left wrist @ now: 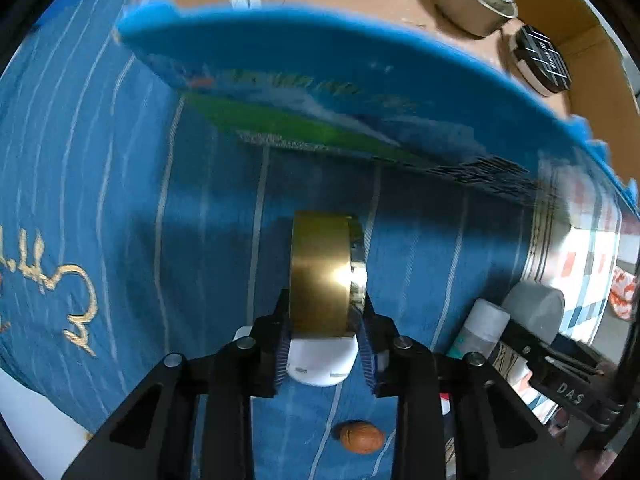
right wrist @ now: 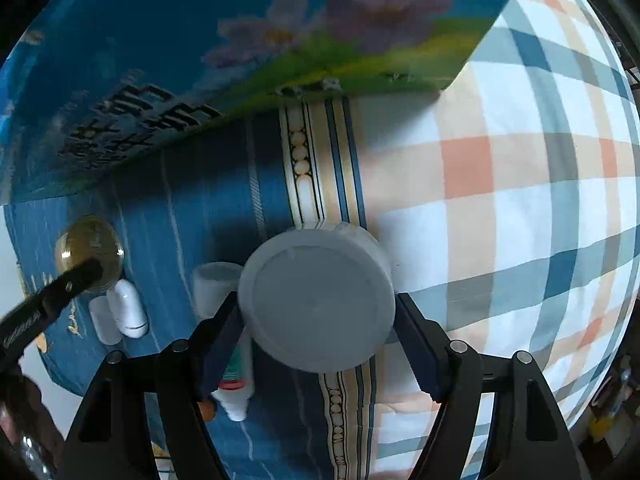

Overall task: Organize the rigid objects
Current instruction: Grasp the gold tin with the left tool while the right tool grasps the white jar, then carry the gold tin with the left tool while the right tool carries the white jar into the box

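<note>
Two hand-held grippers above a bed laid with a blue striped cloth [left wrist: 132, 208], each already loaded. The left gripper [left wrist: 325, 320] was closed on a gold-coloured round tin [left wrist: 326, 276], held on edge so that its flat faces met the pads and its rim pointed forward. The right gripper [right wrist: 318, 324] clamped a grey round container [right wrist: 316, 300] across its width, the circular face turned toward the camera. The destination appeared to be the blue printed cardboard box [left wrist: 320, 80], which lay ahead of and above both grippers, its near wall running crosswise to the fingers; inside, a metal can [left wrist: 476, 0] and a dark-lidded jar [left wrist: 540, 60] stood at the far right. The left gripper seemed nearer the open rim and would need to clear that wall. A white capsule-shaped item [right wrist: 128, 312], a white tube [right wrist: 234, 368] and a small brown nut-like object [left wrist: 362, 436] lay unsorted on the cloth.
</note>
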A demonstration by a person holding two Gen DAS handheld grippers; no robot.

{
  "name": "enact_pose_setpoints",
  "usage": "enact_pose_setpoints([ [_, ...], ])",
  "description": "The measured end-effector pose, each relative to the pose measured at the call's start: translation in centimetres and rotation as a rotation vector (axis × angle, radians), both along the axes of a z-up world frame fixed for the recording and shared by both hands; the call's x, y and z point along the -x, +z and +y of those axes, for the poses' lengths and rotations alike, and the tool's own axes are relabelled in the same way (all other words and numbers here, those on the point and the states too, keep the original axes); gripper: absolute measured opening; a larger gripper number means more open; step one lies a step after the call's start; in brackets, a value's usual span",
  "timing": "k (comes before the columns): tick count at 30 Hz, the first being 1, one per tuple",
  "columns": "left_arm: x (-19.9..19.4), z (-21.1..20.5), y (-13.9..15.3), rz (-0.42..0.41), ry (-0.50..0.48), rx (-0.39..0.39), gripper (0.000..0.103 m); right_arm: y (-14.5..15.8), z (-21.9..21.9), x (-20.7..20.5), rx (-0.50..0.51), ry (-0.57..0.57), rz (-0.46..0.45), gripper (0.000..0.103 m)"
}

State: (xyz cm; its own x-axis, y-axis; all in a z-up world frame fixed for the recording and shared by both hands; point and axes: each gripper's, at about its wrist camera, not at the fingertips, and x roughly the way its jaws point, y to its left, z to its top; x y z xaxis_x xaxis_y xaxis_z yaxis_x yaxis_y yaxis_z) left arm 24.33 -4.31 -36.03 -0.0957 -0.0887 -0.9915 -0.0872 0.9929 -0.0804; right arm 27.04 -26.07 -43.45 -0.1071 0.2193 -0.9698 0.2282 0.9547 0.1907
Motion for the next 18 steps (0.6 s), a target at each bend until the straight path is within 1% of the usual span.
enact_pose_setpoints([
  [1, -0.1, 0.1, -0.8, 0.024, 0.002, 0.014, 0.027, -0.4, 0.0, 0.2, -0.002, -0.009, 0.005, 0.077],
  [2, -0.3, 0.2, -1.2, 0.031, 0.0, 0.018, 0.027, -0.1, 0.1, -0.4, 0.01, -0.009, -0.009, 0.078],
  [3, -0.5, 0.4, -1.5, 0.029, -0.003, 0.016, 0.027, -0.1, 0.2, -0.4, 0.029, -0.006, -0.013, 0.074],
  [4, -0.7, 0.3, -1.7, 0.024, -0.004, 0.011, 0.027, -0.1, 0.4, 0.0, 0.042, -0.005, -0.014, 0.074],
  [6, -0.6, 0.4, -1.3, 0.002, 0.006, 0.008, 0.024, 0.1, 0.4, 0.6, 0.047, -0.004, -0.014, 0.072],
  [9, 0.6, 0.4, 0.4, -0.025, 0.006, 0.023, 0.024, 0.3, 0.7, 1.8, 0.079, 0.045, 0.023, 0.071],
  [11, 1.5, 0.2, 1.2, -0.023, 0.0, 0.031, 0.024, 0.4, 0.7, 3.1, 0.087, 0.08, 0.042, 0.071],
  [14, 2.7, 0.0, 0.8, -0.013, 0.008, 0.038, 0.024, 0.4, 0.7, 4.2, 0.1, 0.095, 0.042, 0.071],
  [16, 2.9, -0.1, 0.3, -0.01, 0.012, 0.037, 0.024, 0.4, 0.8, 4.4, 0.108, 0.085, 0.04, 0.071],
  [18, 3.0, 0.0, 0.0, -0.007, 0.014, 0.04, 0.024, 0.1, 0.8, 4.6, 0.12, 0.086, 0.059, 0.071],
])
